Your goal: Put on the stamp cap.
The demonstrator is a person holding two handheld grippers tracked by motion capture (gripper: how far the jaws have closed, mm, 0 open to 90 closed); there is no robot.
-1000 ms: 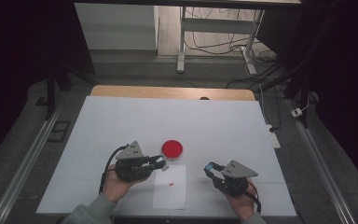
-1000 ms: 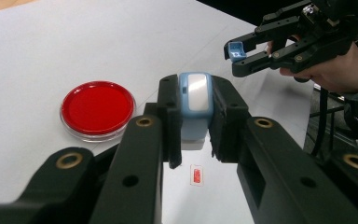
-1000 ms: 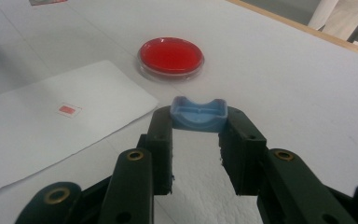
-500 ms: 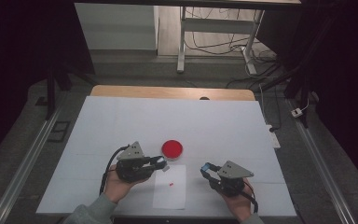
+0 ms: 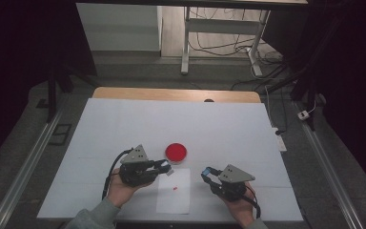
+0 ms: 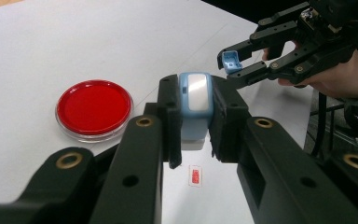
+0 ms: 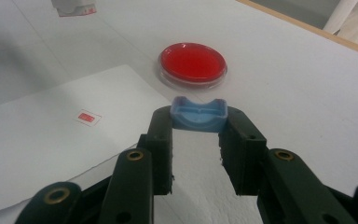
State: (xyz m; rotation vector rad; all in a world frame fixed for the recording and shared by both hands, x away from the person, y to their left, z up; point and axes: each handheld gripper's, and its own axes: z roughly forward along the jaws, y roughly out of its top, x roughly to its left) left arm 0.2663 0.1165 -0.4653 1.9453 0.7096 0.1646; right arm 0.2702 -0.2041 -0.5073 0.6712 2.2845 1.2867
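Note:
My left gripper (image 6: 195, 122) is shut on a small blue and white block (image 6: 195, 95), held upright just above the table. In the high view this gripper (image 5: 164, 167) sits left of a white paper sheet (image 5: 174, 200). My right gripper (image 7: 198, 126) is shut on a light blue cap (image 7: 198, 114), and it lies to the right of the sheet (image 5: 206, 171). The left gripper view has the right gripper (image 6: 235, 65) with its cap (image 6: 230, 60) at the upper right. A red round dish (image 5: 176, 151) rests beyond the sheet. A small red mark (image 7: 86, 117) is on the paper.
The white table top (image 5: 124, 124) stretches wide behind the dish, with a wooden edge (image 5: 171, 94) at the far side. Metal rails (image 5: 28, 162) run along both sides. Each hand rests near the table's front edge.
The right gripper has edged a little to the left, toward the paper, with the cap still in it. The left gripper has stayed where it was.

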